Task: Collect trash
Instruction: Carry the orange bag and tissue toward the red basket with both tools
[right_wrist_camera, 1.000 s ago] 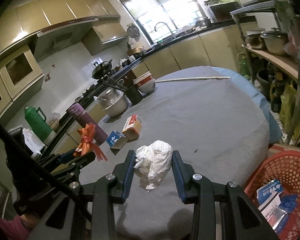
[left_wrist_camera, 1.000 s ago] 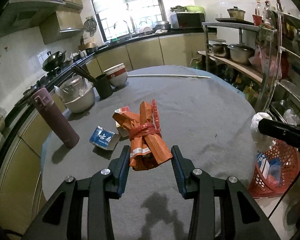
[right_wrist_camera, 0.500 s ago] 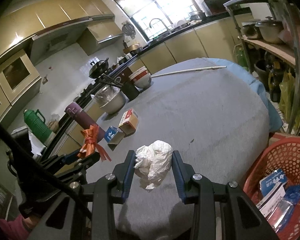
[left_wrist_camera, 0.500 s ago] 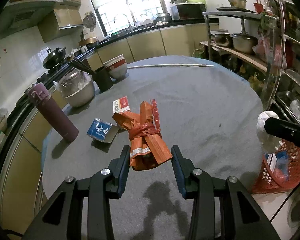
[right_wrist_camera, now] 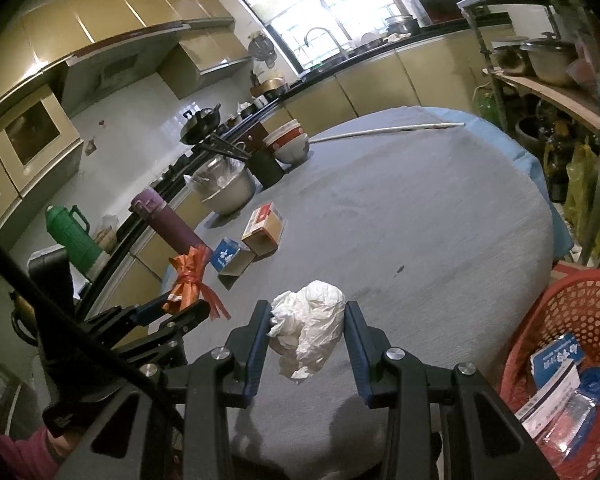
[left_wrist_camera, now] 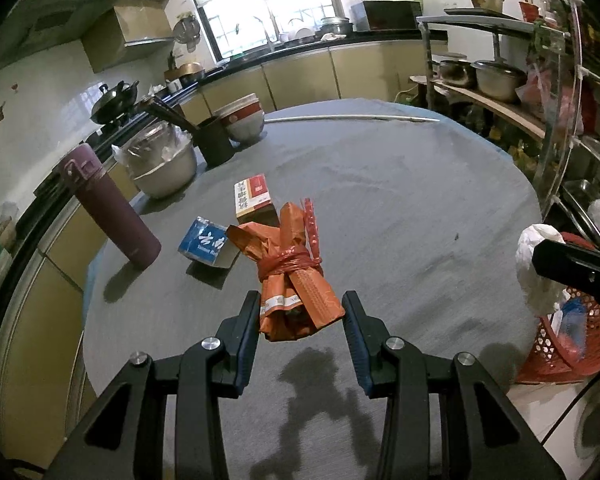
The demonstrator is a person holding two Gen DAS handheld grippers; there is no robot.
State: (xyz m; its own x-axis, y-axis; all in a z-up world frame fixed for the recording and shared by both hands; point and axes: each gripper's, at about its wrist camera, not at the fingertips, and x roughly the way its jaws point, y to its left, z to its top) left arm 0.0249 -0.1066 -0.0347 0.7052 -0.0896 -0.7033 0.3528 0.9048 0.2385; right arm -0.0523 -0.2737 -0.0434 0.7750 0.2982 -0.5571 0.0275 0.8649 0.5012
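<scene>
My left gripper [left_wrist_camera: 300, 316] is shut on an orange wrapper bundle [left_wrist_camera: 292, 276] tied with red string, held above the grey round table [left_wrist_camera: 400, 208]. My right gripper [right_wrist_camera: 304, 332] is shut on a crumpled white tissue [right_wrist_camera: 310, 324], above the table's near edge. The left gripper with its bundle [right_wrist_camera: 190, 276] shows at the left of the right wrist view. A red mesh basket [right_wrist_camera: 572, 312] holding packets stands on the floor at the right; it also shows in the left wrist view [left_wrist_camera: 568, 344]. A blue box [left_wrist_camera: 204, 244] and a red-and-white box [left_wrist_camera: 252, 196] lie on the table.
A purple flask [left_wrist_camera: 112, 208], a steel bowl [left_wrist_camera: 164, 160], a dark chopstick cup [left_wrist_camera: 216, 140] and stacked bowls [left_wrist_camera: 242, 118] stand at the table's far left. A long rod [left_wrist_camera: 352, 119] lies across the back. A shelf rack with pots [left_wrist_camera: 500, 76] stands at the right.
Both grippers have pulled back and risen a little with their loads. The table objects look farther off, and the red basket shows more fully in the right wrist view.
</scene>
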